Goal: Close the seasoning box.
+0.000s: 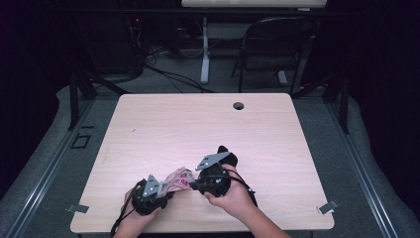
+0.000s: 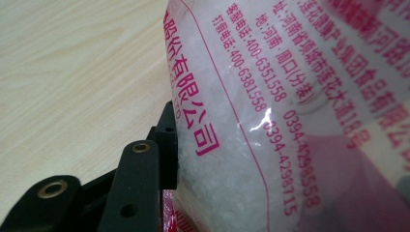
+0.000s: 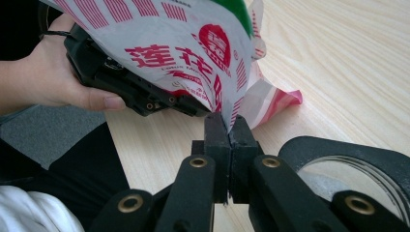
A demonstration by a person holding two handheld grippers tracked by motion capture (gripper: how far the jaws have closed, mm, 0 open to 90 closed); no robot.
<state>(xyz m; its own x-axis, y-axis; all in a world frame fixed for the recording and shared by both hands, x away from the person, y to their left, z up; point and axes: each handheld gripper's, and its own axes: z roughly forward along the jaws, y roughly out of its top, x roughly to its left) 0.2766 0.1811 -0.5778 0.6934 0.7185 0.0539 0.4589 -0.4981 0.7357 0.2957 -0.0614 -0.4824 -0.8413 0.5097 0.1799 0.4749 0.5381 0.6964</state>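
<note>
Both grippers grip the red-printed clear plastic bag of white granules (image 1: 179, 179), the right gripper (image 3: 231, 126) pinching its edge, the left gripper (image 1: 168, 194) clamping its body, still unopened above the black-lidded glass jar (image 3: 348, 166).

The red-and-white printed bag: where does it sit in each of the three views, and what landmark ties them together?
High view: the bag lies low and centre, between the two grippers.
Left gripper view: the bag covers the right side, against the black jaw at lower left.
Right gripper view: the bag hangs from top centre, its edge pinched between the shut jaws.
Shared landmark: the light wooden table.
</note>
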